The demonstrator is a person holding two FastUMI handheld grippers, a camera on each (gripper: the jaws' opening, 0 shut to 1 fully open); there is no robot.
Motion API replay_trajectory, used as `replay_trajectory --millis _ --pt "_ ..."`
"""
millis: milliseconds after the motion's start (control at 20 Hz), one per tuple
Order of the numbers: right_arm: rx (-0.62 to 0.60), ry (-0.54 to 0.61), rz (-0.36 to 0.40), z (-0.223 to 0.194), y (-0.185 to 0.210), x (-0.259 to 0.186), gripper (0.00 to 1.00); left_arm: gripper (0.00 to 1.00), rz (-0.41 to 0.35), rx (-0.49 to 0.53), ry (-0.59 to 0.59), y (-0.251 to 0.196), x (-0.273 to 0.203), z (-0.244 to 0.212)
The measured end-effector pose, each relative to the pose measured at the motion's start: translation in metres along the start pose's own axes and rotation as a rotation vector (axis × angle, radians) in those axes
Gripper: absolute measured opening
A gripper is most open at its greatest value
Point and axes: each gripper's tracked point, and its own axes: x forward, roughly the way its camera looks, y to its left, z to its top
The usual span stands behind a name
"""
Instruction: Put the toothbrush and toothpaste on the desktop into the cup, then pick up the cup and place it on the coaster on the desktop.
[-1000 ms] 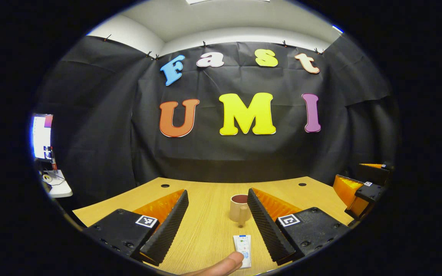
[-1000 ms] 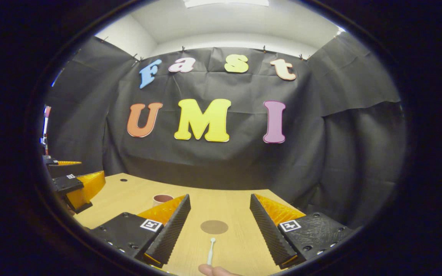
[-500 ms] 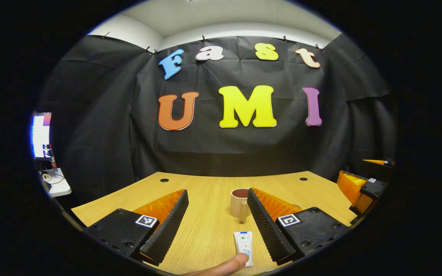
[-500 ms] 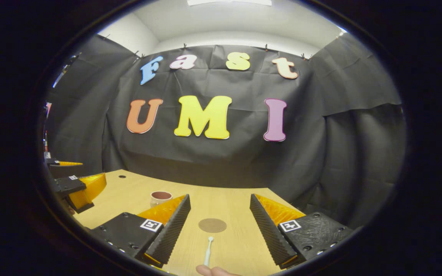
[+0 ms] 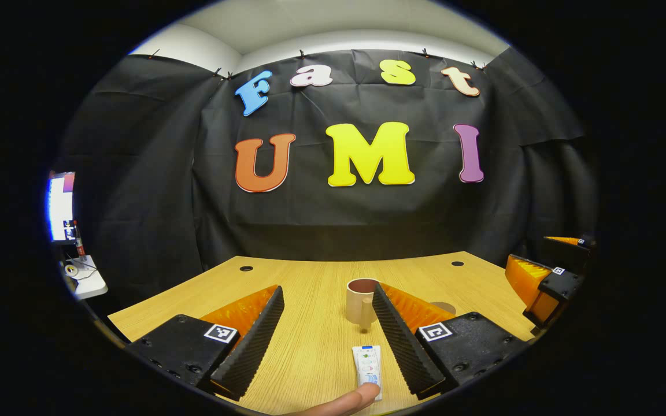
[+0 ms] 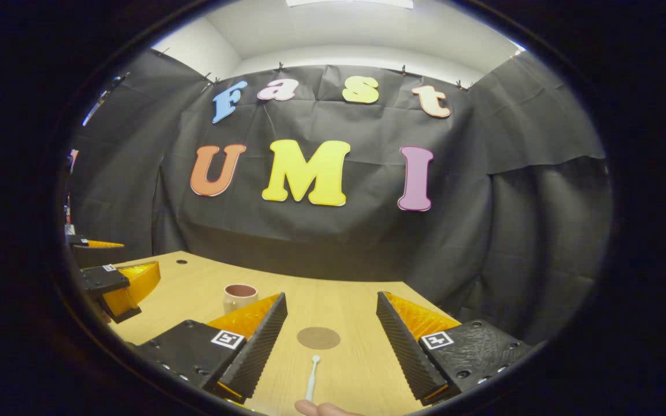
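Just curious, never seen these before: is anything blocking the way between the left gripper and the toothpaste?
Nothing visible does. The toothpaste lies flat on the table between the left gripper's open fingers, the cup beyond it.

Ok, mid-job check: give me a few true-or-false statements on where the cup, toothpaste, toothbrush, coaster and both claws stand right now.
1. The beige cup with the dark red inside stands upright on the light wooden desktop. True.
2. The white toothpaste tube is already in the cup. False: it lies flat on the desktop, between the open fingers of the left claw.
3. The right claw is shut on the white toothbrush. False: its fingers stand wide apart and the toothbrush lies on the desktop between them.
4. The round brown coaster is bare. True.
5. The cup stands on the coaster. False: in the right gripper view it stands apart, left of it.
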Motion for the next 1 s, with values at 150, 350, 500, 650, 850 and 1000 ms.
replay_trajectory --millis 150,350,500,650,850,1000 --pt "-0.012 0.002 0.006 -0.002 -0.001 0.001 0.96 0.98 -0.003 -0.009 0.014 -0.001 0.003 -0.004" --pt "-0.002 -0.001 0.013 -0.005 -0.002 0.003 0.96 0.98 -0.002 -0.016 0.045 -0.005 0.009 -0.016" --pt "-0.003 0.001 0.005 -0.01 -0.007 0.005 0.95 0.98 0.005 0.0 0.06 -0.009 0.014 -0.024" --pt "0.003 0.014 0.002 -0.019 -0.011 0.007 0.95 0.98 0.005 0.002 0.091 -0.012 0.019 -0.035" --pt "0.013 0.042 0.003 -0.032 -0.015 0.009 0.95 0.98 -0.026 -0.042 0.208 -0.024 0.023 -0.066" --pt "0.011 0.057 0.003 -0.04 -0.016 0.008 0.96 0.98 -0.048 -0.013 0.327 -0.031 0.02 -0.093"
